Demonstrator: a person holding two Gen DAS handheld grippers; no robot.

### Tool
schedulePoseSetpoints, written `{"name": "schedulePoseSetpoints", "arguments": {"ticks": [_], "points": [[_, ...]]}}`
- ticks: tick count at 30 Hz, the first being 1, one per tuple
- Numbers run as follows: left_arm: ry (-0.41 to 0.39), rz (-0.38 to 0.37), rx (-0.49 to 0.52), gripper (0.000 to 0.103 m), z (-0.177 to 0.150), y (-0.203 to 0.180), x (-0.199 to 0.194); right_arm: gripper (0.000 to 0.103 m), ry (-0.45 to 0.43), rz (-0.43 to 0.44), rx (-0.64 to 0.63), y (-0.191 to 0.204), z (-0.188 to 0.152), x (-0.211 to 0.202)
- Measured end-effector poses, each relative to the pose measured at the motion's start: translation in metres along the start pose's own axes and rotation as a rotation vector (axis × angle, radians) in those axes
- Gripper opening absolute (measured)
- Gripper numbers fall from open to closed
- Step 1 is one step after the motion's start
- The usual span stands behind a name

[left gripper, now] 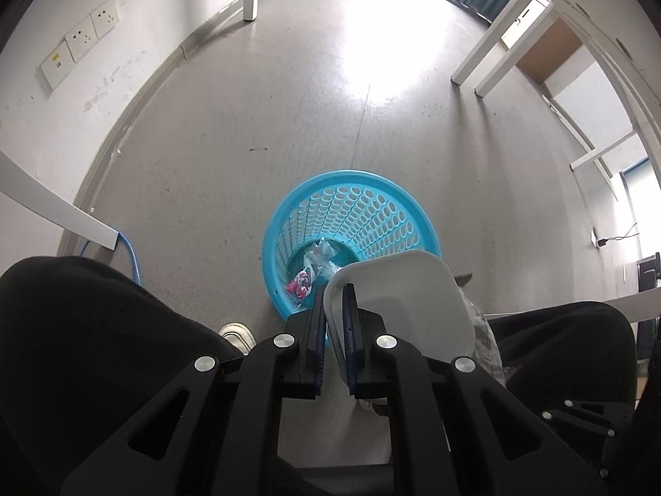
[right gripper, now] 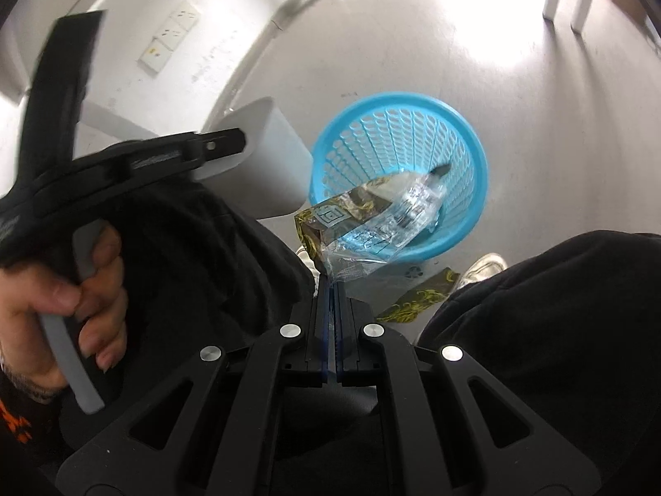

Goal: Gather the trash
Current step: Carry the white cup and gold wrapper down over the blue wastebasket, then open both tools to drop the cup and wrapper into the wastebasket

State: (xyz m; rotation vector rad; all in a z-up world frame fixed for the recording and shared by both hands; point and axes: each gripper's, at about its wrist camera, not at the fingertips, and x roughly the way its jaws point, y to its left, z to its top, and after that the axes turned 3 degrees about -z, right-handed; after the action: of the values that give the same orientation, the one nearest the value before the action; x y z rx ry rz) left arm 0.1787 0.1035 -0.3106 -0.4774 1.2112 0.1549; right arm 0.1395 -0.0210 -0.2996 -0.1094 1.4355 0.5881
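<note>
A blue basket [left gripper: 363, 215] full of little holes is seen standing on the grey floor [left gripper: 231, 132]. Some crumpled wrappers [left gripper: 307, 275] are seen lying at the bottom of it. The left hand-held gripper [left gripper: 334, 301] is pointed down at the basket, and its two fingers are clamped on the rim of a white bin [left gripper: 405, 301]. The white bin is held just beside the blue basket and partly over its near edge. The right hand-held gripper [right gripper: 330, 285] is pointed down too, and its fingers are pressed tight together on the corner of a clear plastic bag [right gripper: 372, 215]. The bag has a dark part with yellow swirls on it. It is held over the near rim of the blue basket, with its far end above the opening. Another dark scrap with yellow swirls [right gripper: 417, 301] is seen lying on the floor beside the basket, near a pale shoe [right gripper: 483, 268]. In the right wrist view, a hand [right gripper: 62, 289] is seen wrapped around the grey handle of the left tool. Black trouser legs [left gripper: 95, 330] are seen on both sides. White wall sockets [left gripper: 82, 39] are fixed low on the wall, and white furniture legs [left gripper: 491, 53] stand farther off on the floor.
</note>
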Motion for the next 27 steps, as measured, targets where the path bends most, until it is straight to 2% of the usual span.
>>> {"name": "schedulePoseSetpoints", "arguments": {"ticks": [9,16,27], "points": [[0.040,-0.009,-0.076,0.007,0.017,0.013,0.021,0.001,0.054,0.011,0.031,-0.015,0.023,0.037],[0.060,0.011,-0.092,0.007,0.031,0.014,0.043,0.002,0.107,0.039,0.078,-0.030,0.044,0.065],[0.174,0.033,-0.204,0.007,0.062,0.032,0.107,0.002,0.205,0.034,0.183,-0.061,0.082,0.131]]}}
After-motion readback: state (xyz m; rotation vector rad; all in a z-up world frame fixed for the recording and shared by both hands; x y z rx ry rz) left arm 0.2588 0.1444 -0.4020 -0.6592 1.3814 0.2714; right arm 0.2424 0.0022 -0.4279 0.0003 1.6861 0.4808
